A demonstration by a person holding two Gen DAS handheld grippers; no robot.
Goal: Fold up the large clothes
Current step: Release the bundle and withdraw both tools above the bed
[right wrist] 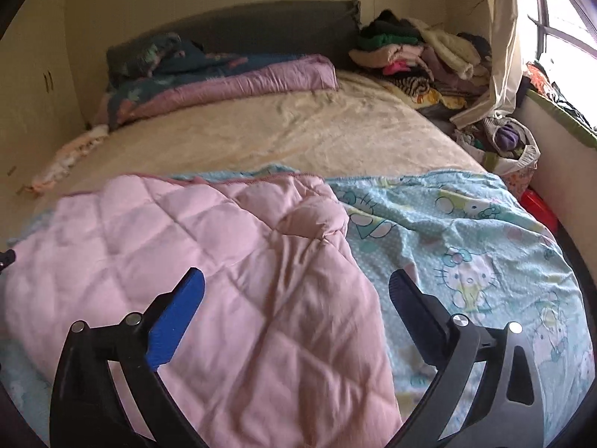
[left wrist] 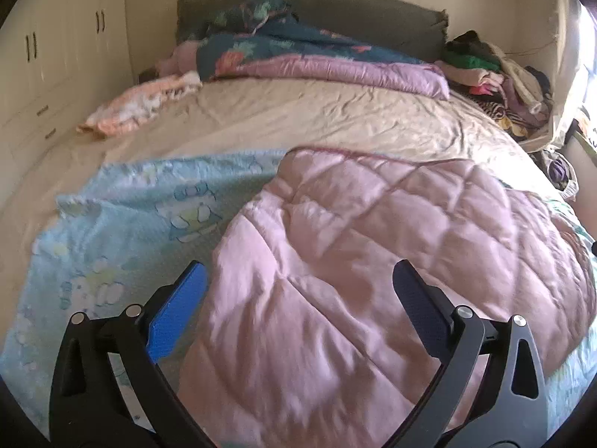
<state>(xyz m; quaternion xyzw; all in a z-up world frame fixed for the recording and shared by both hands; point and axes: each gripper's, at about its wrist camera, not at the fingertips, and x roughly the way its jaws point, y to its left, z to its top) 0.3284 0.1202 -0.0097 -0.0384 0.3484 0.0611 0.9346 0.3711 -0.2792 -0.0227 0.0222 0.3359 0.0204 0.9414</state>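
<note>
Bed point(left wrist: 298, 119), quilt point(left wrist: 354, 261) edge cropped

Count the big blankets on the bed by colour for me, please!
Pink quilted blanket: 1
Light blue cartoon blanket: 1
Purple folded blanket: 1
Dark teal flowery blanket: 1
Total: 4

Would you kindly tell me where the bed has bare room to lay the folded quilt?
The beige sheet is bare between the pink quilt and purple bedding. The clothes pile crowds the far window corner.
</note>
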